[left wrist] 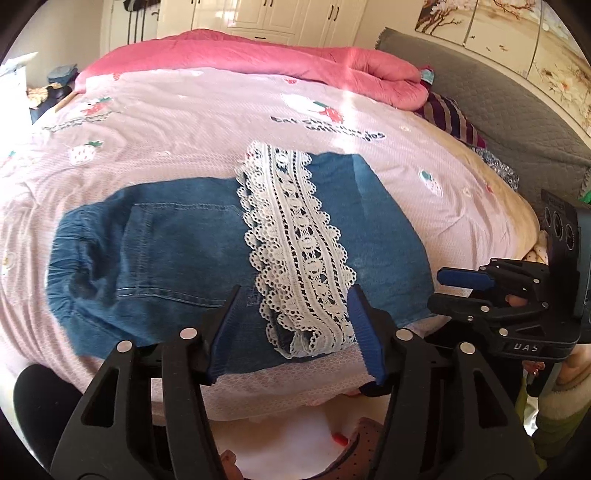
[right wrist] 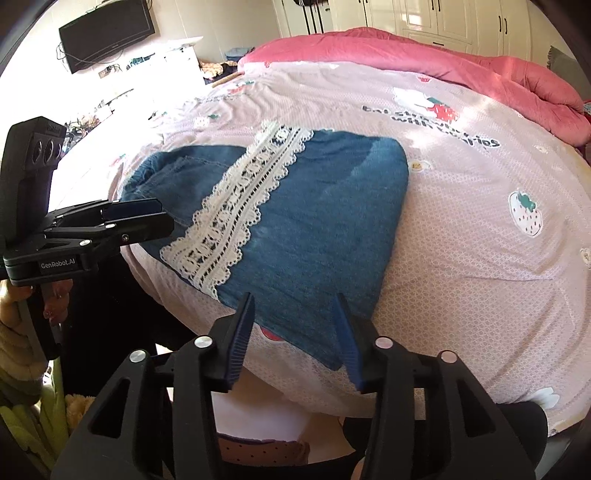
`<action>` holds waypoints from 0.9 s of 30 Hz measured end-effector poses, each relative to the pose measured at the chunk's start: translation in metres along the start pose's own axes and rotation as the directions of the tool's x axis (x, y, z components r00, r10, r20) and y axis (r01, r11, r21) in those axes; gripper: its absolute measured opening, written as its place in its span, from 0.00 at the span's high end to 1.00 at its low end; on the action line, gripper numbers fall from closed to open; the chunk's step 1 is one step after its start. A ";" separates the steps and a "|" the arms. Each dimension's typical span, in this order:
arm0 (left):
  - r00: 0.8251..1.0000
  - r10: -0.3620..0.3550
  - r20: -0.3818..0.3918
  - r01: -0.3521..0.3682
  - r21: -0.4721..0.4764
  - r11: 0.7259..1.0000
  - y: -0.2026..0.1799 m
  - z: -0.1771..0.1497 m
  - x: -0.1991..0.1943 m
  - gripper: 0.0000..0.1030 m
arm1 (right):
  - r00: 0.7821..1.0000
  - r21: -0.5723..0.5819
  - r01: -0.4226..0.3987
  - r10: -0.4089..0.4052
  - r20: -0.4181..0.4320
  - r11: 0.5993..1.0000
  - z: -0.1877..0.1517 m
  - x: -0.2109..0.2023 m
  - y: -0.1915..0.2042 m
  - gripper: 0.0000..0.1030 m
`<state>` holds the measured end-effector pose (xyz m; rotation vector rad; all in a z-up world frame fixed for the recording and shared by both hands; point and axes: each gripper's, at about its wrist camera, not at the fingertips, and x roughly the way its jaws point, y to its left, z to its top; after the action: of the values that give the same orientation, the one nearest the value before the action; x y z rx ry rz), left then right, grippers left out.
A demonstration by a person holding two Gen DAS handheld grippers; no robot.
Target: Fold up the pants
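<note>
The blue denim pants (left wrist: 177, 251) lie folded into a compact rectangle on the pink bed sheet (left wrist: 184, 147), with a white lace hem band (left wrist: 295, 251) across the top. They also show in the right wrist view (right wrist: 314, 229), with the lace (right wrist: 236, 210) running diagonally. My left gripper (left wrist: 295, 317) is open and empty, hovering over the near edge of the pants at the lace end. My right gripper (right wrist: 295, 325) is open and empty over the near corner of the fold. Each gripper shows in the other's view, the right (left wrist: 461, 291) and the left (right wrist: 140, 218).
A rolled pink quilt (left wrist: 258, 59) lies along the far side of the bed. A grey padded headboard (left wrist: 517, 122) and striped clothes (left wrist: 447, 118) are at the right. A wall TV (right wrist: 107, 33) and cluttered desk are at the left. The bed edge is just below the grippers.
</note>
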<state>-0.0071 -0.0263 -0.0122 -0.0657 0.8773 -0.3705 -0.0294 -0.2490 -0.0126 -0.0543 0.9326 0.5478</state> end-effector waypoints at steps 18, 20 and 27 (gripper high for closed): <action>0.998 0.050 0.050 -0.041 -0.163 0.986 0.048 -0.020 -0.037 0.10 | 0.995 -0.077 -0.040 0.047 0.093 0.996 0.069 -0.009 0.031 0.13; 0.997 0.058 0.044 -0.048 -0.200 0.979 0.059 -0.026 -0.038 0.10 | 0.994 -0.114 -0.054 0.064 0.085 0.992 0.086 0.001 0.041 0.12; 0.998 -0.045 0.054 0.062 -0.390 0.919 0.100 -0.045 -0.028 0.10 | 0.987 -0.254 -0.156 0.160 -0.004 0.955 0.142 0.058 0.092 0.11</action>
<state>-0.0284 0.0812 -0.0416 -0.4686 0.8976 -0.2380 0.0606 -0.1059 0.0450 -0.2070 0.8504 0.8139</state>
